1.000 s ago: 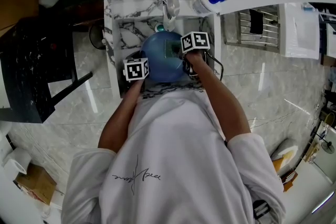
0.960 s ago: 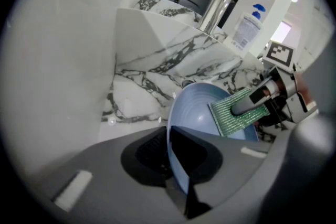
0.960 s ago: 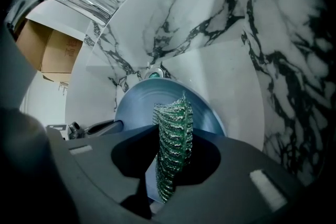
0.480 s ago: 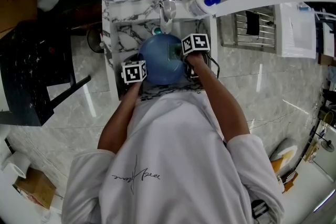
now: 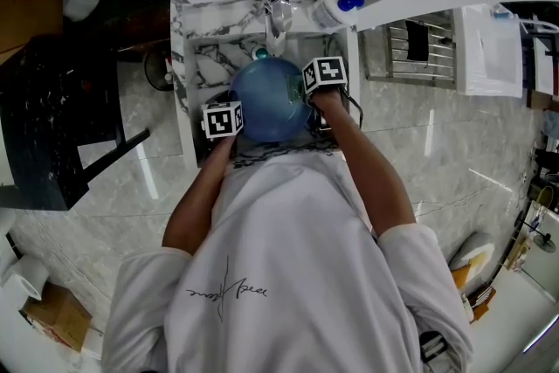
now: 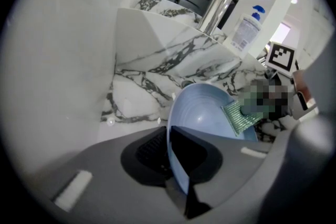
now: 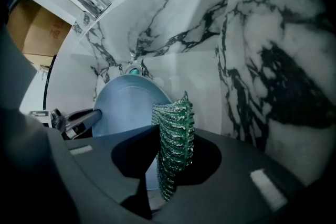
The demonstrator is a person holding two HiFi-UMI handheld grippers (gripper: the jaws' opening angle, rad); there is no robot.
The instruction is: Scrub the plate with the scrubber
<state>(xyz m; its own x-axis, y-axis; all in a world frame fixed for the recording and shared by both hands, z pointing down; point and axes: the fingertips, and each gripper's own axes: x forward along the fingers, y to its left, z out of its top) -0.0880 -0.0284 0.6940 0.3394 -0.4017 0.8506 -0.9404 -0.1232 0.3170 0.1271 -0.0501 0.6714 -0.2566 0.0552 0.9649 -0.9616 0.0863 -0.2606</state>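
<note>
A round blue plate (image 5: 269, 109) is held over the marble sink (image 5: 188, 48), tilted on edge. My left gripper (image 5: 238, 120) is shut on the plate's rim (image 6: 176, 157) at its near left. The green mesh scrubber (image 7: 174, 144) stands upright between the jaws of my right gripper (image 5: 307, 99), which is shut on it. The scrubber (image 6: 240, 115) lies against the plate's face (image 7: 126, 107) near its right rim. In the right gripper view the left gripper's jaws (image 7: 79, 119) clamp the plate's far edge.
A chrome faucet (image 5: 279, 9) rises at the back of the sink, with a drain (image 7: 133, 69) below it. A spray bottle with a blue cap (image 5: 336, 4) stands on the sink's back right corner. A metal rack (image 5: 419, 44) is mounted to the right.
The scene barely differs; both grippers, the plate and the scrubber have shifted only slightly in the head view.
</note>
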